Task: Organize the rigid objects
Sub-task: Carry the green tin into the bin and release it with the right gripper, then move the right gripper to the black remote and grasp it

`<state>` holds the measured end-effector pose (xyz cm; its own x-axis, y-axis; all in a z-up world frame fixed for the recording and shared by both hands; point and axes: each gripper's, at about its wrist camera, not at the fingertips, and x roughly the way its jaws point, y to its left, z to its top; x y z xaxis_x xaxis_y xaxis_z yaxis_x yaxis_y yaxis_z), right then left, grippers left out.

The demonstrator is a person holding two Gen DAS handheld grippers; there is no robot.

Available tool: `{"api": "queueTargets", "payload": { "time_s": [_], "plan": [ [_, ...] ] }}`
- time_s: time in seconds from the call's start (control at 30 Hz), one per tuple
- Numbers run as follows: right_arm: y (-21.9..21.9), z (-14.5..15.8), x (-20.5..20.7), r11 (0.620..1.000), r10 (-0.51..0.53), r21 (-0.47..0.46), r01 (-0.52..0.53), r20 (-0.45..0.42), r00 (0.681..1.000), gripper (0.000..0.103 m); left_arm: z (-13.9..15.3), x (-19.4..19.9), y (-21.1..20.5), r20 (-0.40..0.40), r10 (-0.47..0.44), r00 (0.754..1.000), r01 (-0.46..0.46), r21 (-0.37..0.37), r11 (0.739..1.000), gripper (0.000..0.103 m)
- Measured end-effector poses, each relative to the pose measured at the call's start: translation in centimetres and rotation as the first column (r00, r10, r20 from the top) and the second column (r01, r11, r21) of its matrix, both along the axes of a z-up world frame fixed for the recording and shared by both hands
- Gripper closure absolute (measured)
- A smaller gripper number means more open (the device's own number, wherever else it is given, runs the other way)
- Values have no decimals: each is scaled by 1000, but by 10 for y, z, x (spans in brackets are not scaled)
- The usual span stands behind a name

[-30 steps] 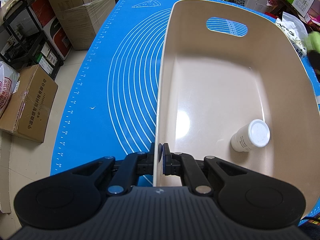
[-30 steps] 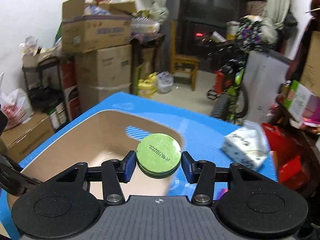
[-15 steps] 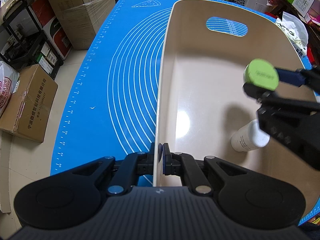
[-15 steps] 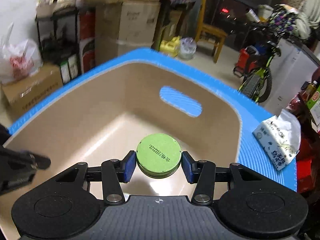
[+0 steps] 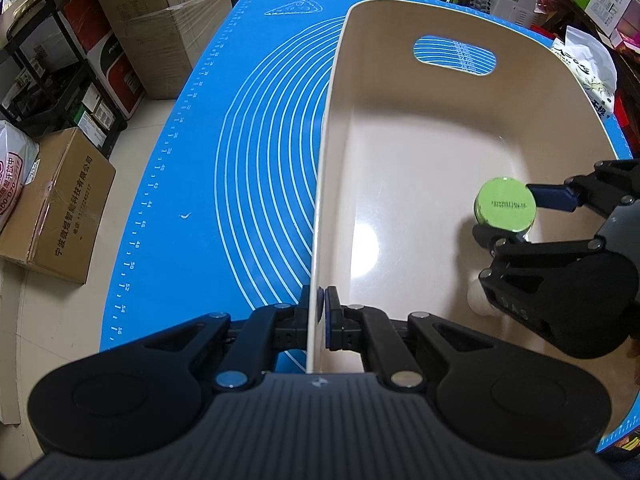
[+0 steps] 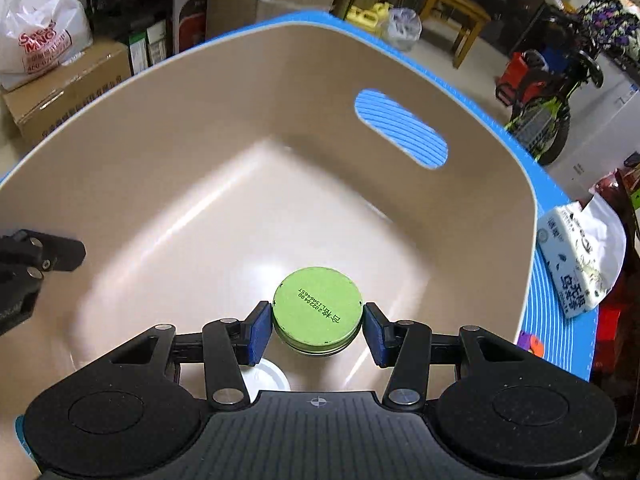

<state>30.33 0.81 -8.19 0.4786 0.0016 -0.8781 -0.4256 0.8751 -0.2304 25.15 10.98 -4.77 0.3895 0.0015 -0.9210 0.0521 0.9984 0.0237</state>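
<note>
A beige plastic bin [image 5: 336, 120] [image 6: 180, 92] stands on a blue mat [image 5: 240, 140]. My left gripper [image 5: 320, 312] is shut on the bin's near left wall. My right gripper [image 6: 316, 330] [image 5: 516, 216] is shut on a green-lidded round tin [image 6: 317, 307] [image 5: 505, 205] and holds it low inside the bin, near the right wall. A white bottle [image 6: 266, 376] [image 5: 478, 300] lies on the bin floor under the right gripper, mostly hidden by it.
A pack of tissues [image 6: 580, 256] [image 5: 584, 68] lies on the mat to the right of the bin. Cardboard boxes [image 5: 56, 208], a black shelf [image 5: 48, 72] and a bicycle [image 6: 548, 92] stand on the floor around the table. The bin's far wall has a handle cut-out [image 5: 456, 56].
My right gripper has come in over the bin from the right and dropped down inside it with the tin, tilting further downward. The left gripper has stayed put on the bin wall.
</note>
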Motion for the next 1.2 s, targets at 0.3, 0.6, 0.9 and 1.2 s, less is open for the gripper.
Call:
{"api": "queueTargets", "payload": {
  "time_s": [0.3,0.6,0.9,1.2],
  "plan": [
    [0,1,0,1000,-21,8,21,-20,1000,38,1,0,0,-2,-1,1000,1,0,1000,97],
    [-16,33,-13,995,-40,91,31,95,995,21,2,1,-1,-3,-1,1000,1,0,1000,97],
    [-82,81,-40,967,-180,219,129,233,956,15,1,2,0,-4,0,1000,0,-4,1000,97],
    [-153,91,-73,920,-359,273,282,294,886,8,1,2,0,-4,0,1000,0,-4,1000,97]
  ]
}}
